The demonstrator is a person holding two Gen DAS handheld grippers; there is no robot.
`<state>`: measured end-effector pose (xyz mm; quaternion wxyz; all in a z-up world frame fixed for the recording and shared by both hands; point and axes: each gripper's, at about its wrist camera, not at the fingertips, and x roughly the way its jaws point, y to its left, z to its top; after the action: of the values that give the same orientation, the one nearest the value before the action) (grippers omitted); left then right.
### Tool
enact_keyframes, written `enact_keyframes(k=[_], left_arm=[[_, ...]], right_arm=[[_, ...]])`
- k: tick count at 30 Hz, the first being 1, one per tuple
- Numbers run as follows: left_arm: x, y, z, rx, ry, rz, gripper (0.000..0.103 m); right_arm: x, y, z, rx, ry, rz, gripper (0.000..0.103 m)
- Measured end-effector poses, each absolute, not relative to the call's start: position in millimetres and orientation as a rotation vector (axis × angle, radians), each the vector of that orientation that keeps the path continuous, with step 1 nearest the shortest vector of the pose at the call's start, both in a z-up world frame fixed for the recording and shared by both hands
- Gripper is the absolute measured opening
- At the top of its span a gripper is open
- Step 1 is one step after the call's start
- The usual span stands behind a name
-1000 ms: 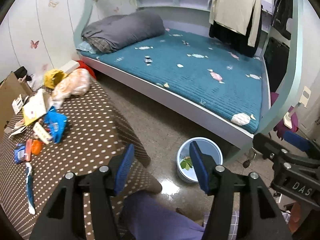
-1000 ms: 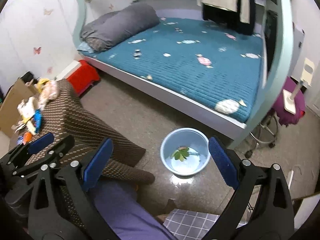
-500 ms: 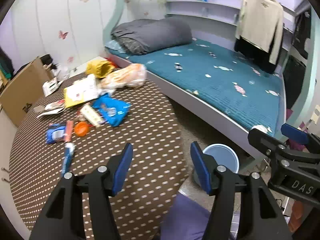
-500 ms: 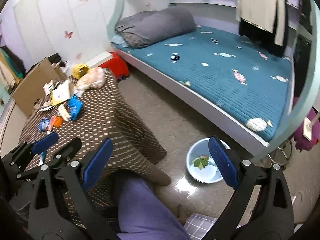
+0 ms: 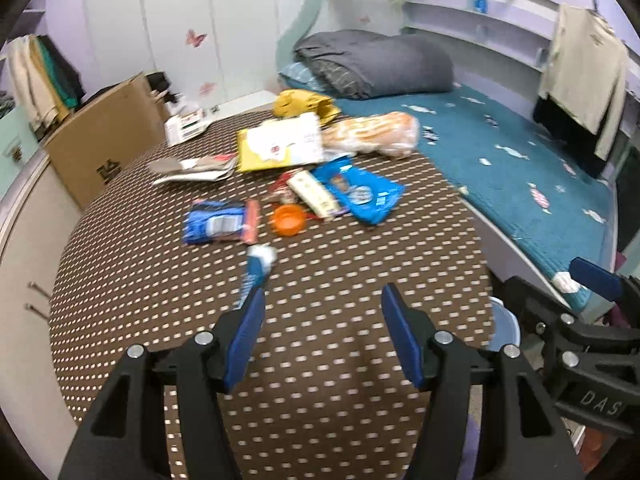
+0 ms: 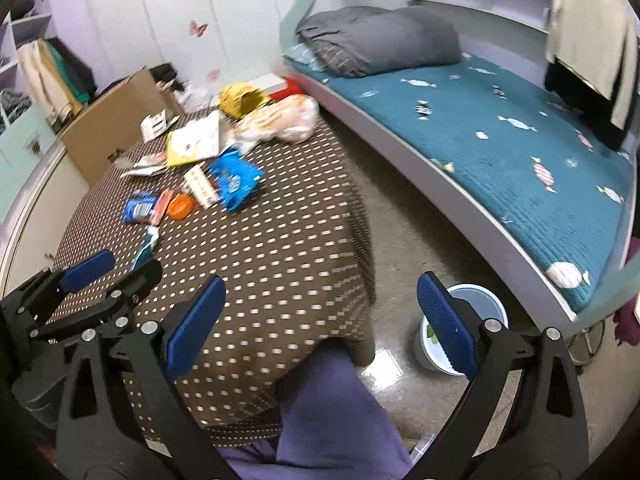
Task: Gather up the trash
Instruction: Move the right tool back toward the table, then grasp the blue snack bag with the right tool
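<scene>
- Hovering over the table [image 5: 340,360]: left gripper [image 5: 322,328], jaws partly apart, nothing between them; it is above the near cloth, pointing down and forward.
- Right gripper [image 6: 320,312] has jaws wide apart, empty, off the table's right edge, over floor and the person's knee [image 6: 336,396].
- Trash lies ahead of the left gripper, up-frame in its view. Nearest piece: thin blue wrapper [image 5: 256,272], just beyond the left finger [image 5: 244,340], its long axis running roughly away from the gripper, along the pointing line.
- Further on: blue packet [image 5: 214,222] with a pink strip beside it, orange cap [image 5: 287,219], blue bag [image 5: 360,194] with a white box [image 5: 312,194] lying on it, yellow envelope [image 5: 280,144], bread bag [image 5: 372,134], yellow bag [image 5: 304,104] at the far edge.
- My call: left hand is nearer all of it; right would have to cross over. Likely next is a left reach forward to the thin wrapper, jaws across its short side.
- Bucket [image 6: 472,304] stands on the floor right of the table, just behind the right gripper's right finger [image 6: 444,324]; something green inside. Probably the drop point, and nearer the right hand.
- Surface: brown cloth with pale dots, draping over the edge; flat wrappers may slide or be hard to pinch.
- Room: bed [image 6: 500,132] with teal cover and grey duvet [image 5: 380,64] on the right, cardboard box [image 5: 104,136] on the left beyond the table, clothes hanging, glossy floor. Some motion blur.
</scene>
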<state>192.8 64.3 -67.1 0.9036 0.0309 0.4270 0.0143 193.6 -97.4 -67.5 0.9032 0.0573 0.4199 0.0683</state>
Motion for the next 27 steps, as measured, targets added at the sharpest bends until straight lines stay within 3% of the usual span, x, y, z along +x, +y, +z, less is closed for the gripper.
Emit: enact_keyframes(k=[15, 18, 20, 27], left_arm=[[207.4, 115.2, -107.4, -0.013, 1.001, 0.099, 0.058], [212.3, 119.8, -112.5, -0.017, 0.992, 0.1, 0.042], [214.5, 121.0, -112.0, -0.007, 0.981, 0.099, 0.014], [215.3, 139.4, -106.7, -0.039, 0.961, 0.124, 0.008]], right_arm=[[217.3, -49.3, -94.7, 0.072, 0.947, 0.185, 0.094], [219.8, -46.0, -96.5, 0.063, 0.95, 0.185, 0.094], [222.2, -43.6, -97.3, 0.057, 0.951, 0.181, 0.094], [233.5, -35.9, -92.7, 0.048, 0.942, 0.196, 0.094]])
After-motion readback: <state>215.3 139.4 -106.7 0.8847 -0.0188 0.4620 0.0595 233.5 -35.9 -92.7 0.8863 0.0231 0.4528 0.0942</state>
